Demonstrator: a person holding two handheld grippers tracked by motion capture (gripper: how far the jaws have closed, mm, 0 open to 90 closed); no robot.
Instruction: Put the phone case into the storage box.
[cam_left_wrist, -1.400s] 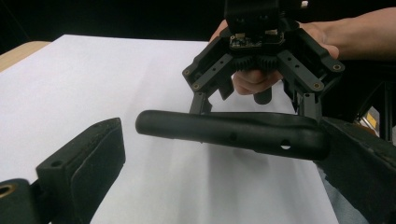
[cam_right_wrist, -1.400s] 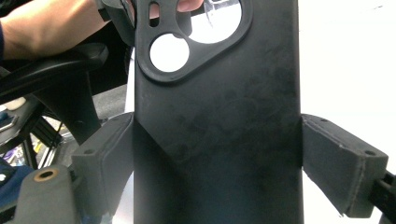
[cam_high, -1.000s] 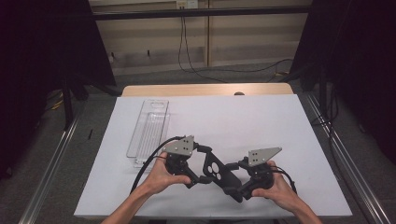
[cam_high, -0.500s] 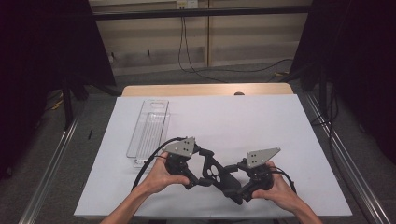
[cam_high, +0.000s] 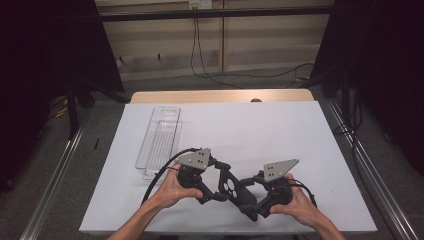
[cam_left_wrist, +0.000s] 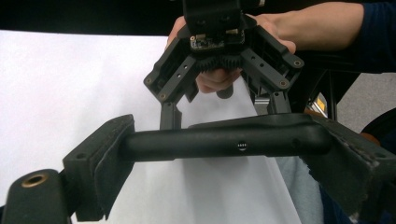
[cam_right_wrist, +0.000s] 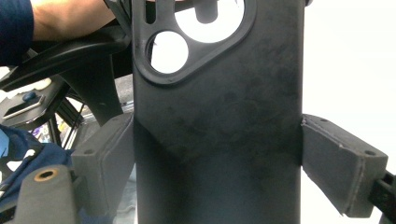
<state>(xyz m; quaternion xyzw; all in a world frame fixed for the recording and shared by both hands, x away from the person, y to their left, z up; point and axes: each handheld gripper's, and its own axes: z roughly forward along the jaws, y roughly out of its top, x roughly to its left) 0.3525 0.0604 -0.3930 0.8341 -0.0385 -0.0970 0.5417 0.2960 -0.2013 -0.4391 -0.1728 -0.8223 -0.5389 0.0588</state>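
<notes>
Near the table's front edge, a person's two hands hold both grippers interlocked. My left gripper (cam_high: 235, 192) reaches right from the left hand (cam_high: 172, 192). In the left gripper view its pads (cam_left_wrist: 105, 158) press on the two ends of a black bar (cam_left_wrist: 224, 140), which is a jaw of my right gripper seen edge-on. My right gripper (cam_high: 250, 200) reaches left from the right hand (cam_high: 295, 205). In the right gripper view its grey pads (cam_right_wrist: 343, 163) clamp a broad black plate with holes (cam_right_wrist: 215, 116), which is a jaw of the left gripper.
A clear plastic tray (cam_high: 160, 140) lies lengthwise at the left of the white table cover (cam_high: 260, 130). A wooden table edge (cam_high: 220, 96) runs along the back. Metal rails (cam_high: 55, 175) flank the table and cables (cam_high: 350, 135) lie on the floor at the right.
Both hands and the locked grippers have slid slightly toward the front edge. The grip of each on the other looks the same.
</notes>
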